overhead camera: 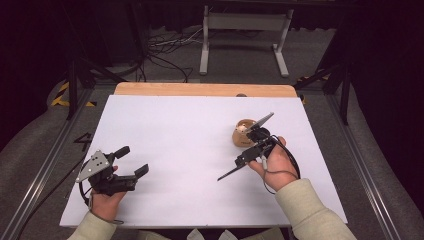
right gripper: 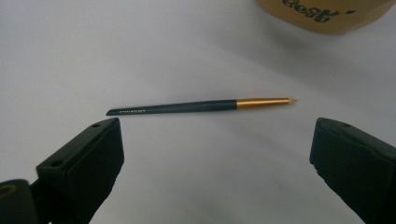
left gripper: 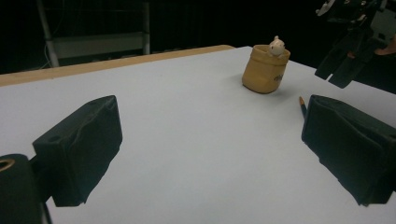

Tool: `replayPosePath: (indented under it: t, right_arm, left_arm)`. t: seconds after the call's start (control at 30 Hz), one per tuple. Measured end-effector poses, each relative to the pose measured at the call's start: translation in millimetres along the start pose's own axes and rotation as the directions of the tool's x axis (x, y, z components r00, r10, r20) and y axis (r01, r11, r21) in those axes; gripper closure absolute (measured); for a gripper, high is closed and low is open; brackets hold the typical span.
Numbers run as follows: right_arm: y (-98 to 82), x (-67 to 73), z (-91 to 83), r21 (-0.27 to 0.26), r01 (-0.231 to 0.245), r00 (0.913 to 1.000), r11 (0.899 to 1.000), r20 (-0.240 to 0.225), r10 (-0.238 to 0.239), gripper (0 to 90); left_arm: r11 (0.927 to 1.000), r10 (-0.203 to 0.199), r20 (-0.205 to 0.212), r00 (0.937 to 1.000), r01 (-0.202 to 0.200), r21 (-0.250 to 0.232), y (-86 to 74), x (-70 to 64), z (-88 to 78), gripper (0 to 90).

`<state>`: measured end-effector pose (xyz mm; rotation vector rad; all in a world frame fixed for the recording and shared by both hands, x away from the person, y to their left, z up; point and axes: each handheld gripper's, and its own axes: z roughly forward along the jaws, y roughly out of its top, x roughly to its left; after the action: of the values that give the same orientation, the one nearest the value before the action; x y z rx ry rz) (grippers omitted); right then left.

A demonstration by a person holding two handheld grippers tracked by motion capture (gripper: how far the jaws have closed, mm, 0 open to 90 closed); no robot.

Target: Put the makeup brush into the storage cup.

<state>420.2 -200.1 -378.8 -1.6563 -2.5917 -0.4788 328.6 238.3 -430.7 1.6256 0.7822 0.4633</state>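
Pencil [overhead camera: 231,173] lies flat on the white bench [overhead camera: 190,150], near-right, below the right gripper [overhead camera: 255,145]; the left gripper [overhead camera: 131,162] rests near-left, fingers apart. Left gripper view: a tan pot [left gripper: 265,69] holds a small pale figure [left gripper: 277,46]. Right gripper view: the pencil [right gripper: 201,106] lies just beyond spread, empty fingers, the pot [right gripper: 327,14] behind.
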Motion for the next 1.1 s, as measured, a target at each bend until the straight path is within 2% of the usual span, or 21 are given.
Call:
replayPosePath:
  t: [0.23, 0.4, 0.47, 0.63, 0.7, 0.8, 0.9, 1.1]
  right_arm:
    - [4.9, 7.3, 8.6, 0.019, -0.013, 0.9996, 1.000, 0.024, 0.012, 2.9]
    - [4.9, 8.7, 12.0, 0.005, -0.046, 0.9980, 0.999, 0.044, 0.046, 2.9]
    - [3.8, 7.6, 14.0, 0.010, -0.068, 0.9966, 0.998, 0.046, 0.068, 2.9]
    - [3.2, 7.8, 17.7, 0.016, -0.112, 0.9920, 0.994, 0.061, 0.110, 2.9]
    - [2.9, 8.4, 19.6, 0.014, -0.124, 0.9903, 0.992, 0.064, 0.123, 2.9]
    - [2.2, 7.6, 22.2, 0.012, -0.145, 0.9884, 0.989, 0.048, 0.144, 2.4]
    - [2.2, 7.9, 23.3, 0.007, -0.161, 0.9854, 0.987, 0.056, 0.161, 2.4]
    - [2.3, 8.6, 27.0, 0.018, -0.180, 0.9814, 0.983, 0.071, 0.179, 3.1]
  left_arm:
    - [0.9998, 0.022, -0.015, 0.9996, -0.022, 0.004, 4.6, 0.2, 0.9, 6.1]
    - [0.9993, -0.003, -0.001, 1.0000, 0.003, 0.038, 8.1, -2.8, 5.4, 6.1]
    - [0.9981, 0.021, -0.005, 0.9998, -0.021, 0.059, 10.2, -6.9, 8.5, 6.4]
    - [0.9952, 0.081, -0.001, 0.9967, -0.081, 0.055, 13.4, -12.6, 12.3, 6.5]
    - [0.9952, 0.078, 0.009, 0.9969, -0.078, 0.058, 13.1, -10.9, 14.7, 6.6]
    - [0.9968, 0.048, 0.029, 0.9984, -0.050, 0.062, 12.0, -10.6, 18.8, 6.6]
    - [0.9960, 0.063, 0.034, 0.9974, -0.065, 0.061, 14.0, -13.2, 20.6, 6.6]
    - [0.9957, 0.063, 0.034, 0.9974, -0.065, 0.066, 13.6, -14.7, 23.4, 6.6]
